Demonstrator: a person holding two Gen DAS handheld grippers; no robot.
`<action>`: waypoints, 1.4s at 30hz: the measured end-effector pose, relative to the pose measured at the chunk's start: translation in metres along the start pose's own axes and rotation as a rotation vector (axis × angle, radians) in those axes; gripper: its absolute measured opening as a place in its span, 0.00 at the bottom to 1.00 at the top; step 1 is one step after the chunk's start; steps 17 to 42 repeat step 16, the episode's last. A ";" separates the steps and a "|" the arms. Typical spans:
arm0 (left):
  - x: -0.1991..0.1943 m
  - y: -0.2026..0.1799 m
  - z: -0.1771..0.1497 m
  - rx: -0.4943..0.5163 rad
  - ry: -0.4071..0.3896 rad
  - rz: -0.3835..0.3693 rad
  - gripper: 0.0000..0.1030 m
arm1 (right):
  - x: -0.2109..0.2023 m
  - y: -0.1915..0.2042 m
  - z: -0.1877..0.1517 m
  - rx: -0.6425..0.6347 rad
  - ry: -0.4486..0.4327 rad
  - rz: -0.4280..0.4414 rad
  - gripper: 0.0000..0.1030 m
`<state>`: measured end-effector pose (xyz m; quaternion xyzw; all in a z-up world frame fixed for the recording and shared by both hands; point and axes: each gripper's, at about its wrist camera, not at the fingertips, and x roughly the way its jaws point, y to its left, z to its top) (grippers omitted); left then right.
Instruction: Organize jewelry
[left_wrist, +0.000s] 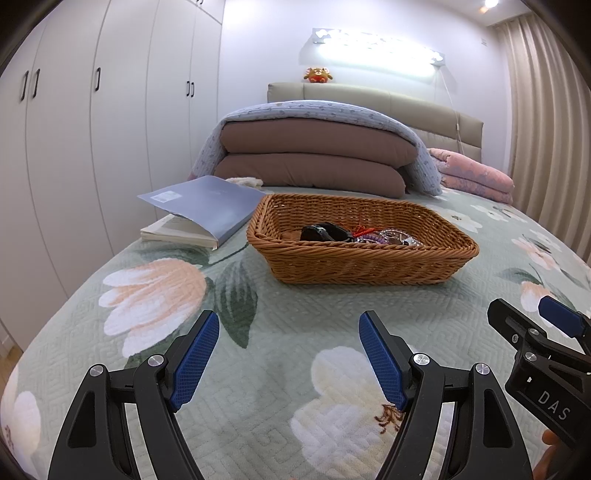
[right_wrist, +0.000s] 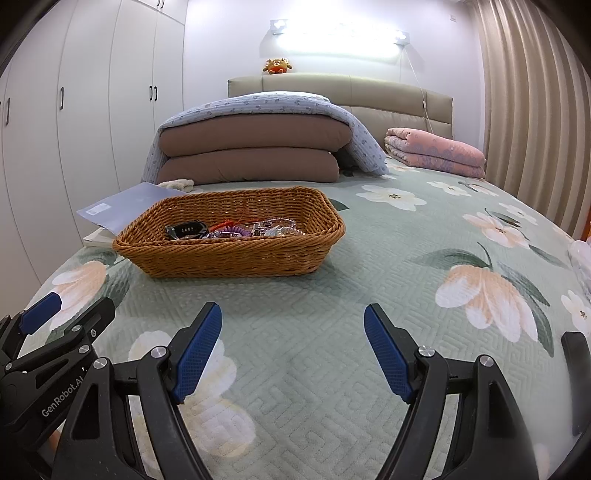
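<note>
A brown wicker basket stands on the bed; it also shows in the right wrist view. Inside lies a pile of jewelry, with a black watch, a red cord and purple and clear beaded pieces; the same pile and watch show in the right wrist view. My left gripper is open and empty, low over the bedspread, short of the basket. My right gripper is open and empty beside it, to the right.
A floral green bedspread covers the bed. An open book with a blue cover lies left of the basket. Folded brown and blue bedding and a pink quilt sit at the headboard. Wardrobes stand at the left, curtains at the right.
</note>
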<state>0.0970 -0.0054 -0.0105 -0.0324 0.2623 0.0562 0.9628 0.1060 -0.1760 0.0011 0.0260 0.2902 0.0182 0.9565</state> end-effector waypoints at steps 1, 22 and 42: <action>0.000 0.000 0.000 0.000 0.000 0.000 0.77 | 0.000 0.000 0.000 0.000 0.000 0.000 0.79; -0.003 0.003 0.002 -0.001 -0.032 0.065 0.77 | 0.001 0.000 0.000 -0.002 0.001 -0.001 0.79; -0.003 0.003 0.002 -0.001 -0.032 0.065 0.77 | 0.001 0.000 0.000 -0.002 0.001 -0.001 0.79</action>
